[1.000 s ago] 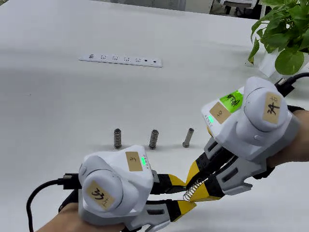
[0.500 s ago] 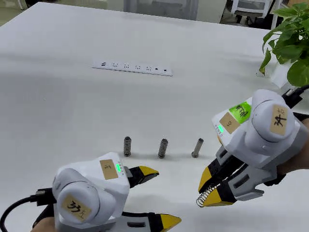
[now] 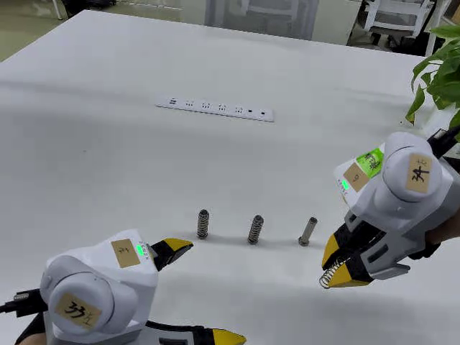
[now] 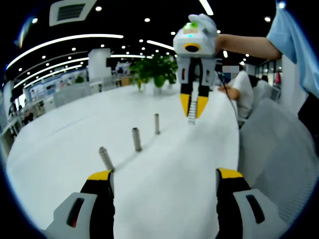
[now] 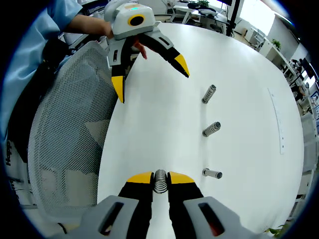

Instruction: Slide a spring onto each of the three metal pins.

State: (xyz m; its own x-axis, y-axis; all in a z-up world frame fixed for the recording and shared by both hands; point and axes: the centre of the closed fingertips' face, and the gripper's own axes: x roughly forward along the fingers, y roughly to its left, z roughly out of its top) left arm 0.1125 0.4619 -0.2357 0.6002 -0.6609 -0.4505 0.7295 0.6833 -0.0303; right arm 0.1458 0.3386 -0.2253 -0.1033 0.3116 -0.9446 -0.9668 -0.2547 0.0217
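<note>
Table: A wide white table point(image 3: 108, 144) runs from the top to the bottom of the head view and carries everything else.
Plant: A green leafy plant point(image 3: 440, 72) sits at the upper right edge of the frame.
Left claw: The left claw point(image 3: 214, 291) is at the lower left of the head view. It has a white body and black jaws with yellow tips. The jaws stand wide apart with nothing between them.
Right claw: The right claw point(image 3: 333, 277) is at the right of the frame and points down and to the left. Its jaws are closed on the held spring, pinching it at the yellow tips.
Power strip: A long white power strip point(image 3: 215, 109) lies flat at upper centre, well apart from the pins.
Pins: Three metal pins stand upright in a row at the centre of the frame. The left pin point(image 3: 203, 223) and the middle pin point(image 3: 255, 229) each wear a coiled spring. The right pin point(image 3: 308, 231) is bare.
Held spring: The held spring point(image 3: 330, 272) sticks out of the right claw's tips, near the right pin to its lower right, not touching it.
</note>
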